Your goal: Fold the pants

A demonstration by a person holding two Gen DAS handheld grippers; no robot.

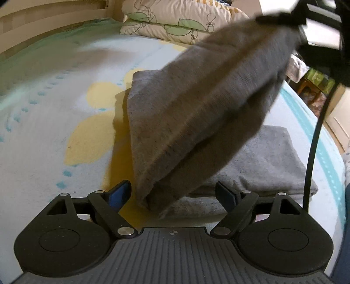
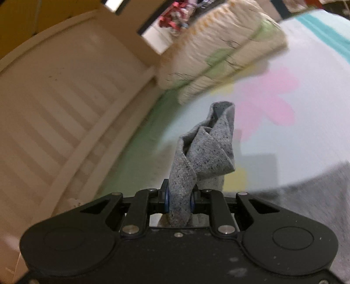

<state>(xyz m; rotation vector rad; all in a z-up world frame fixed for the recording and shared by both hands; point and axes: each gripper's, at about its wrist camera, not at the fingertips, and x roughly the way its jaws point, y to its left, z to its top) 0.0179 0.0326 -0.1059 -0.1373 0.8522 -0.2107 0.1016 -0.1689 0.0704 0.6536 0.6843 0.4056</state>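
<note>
- The right gripper [image 2: 179,202] has its blue-edged pads pinched hard on a bunched edge of the grey pants [image 2: 203,150]; the cloth stands up between the fingers in a twisted fold, so the grip looks secure, taken on a doubled hem or cuff rather than a single layer
- The left gripper [image 1: 174,194] stands wide apart, its fingers [image 1: 119,193] either side of the lower corner of the lifted cloth, pressing on nothing; it holds nothing
- That wide stance beside the cloth reads as waiting: placed to pin or catch the fold line once the raised part comes over
- In the left wrist view the grey pants [image 1: 196,113] rise as a taut, blurred panel from just ahead of the left gripper up to the right gripper [image 1: 282,18] at the top right corner, which carries the free end high
- The rest of the pants lies flat under the raised panel as an already doubled grey slab on the bed sheet [image 1: 43,131], a pale sheet printed with yellow petals and teal dashes
- Judged from this, the step in hand is a fold of one end over the flat part; it is not yet laid down
- Beyond the cloth, a stack of folded quilts [image 1: 175,24] with a green leaf print sits at the head of the bed, against the slatted wooden headboard [image 2: 65,91]
- A black cable [image 1: 312,142] hangs down at the right edge, clear of the pants
</note>
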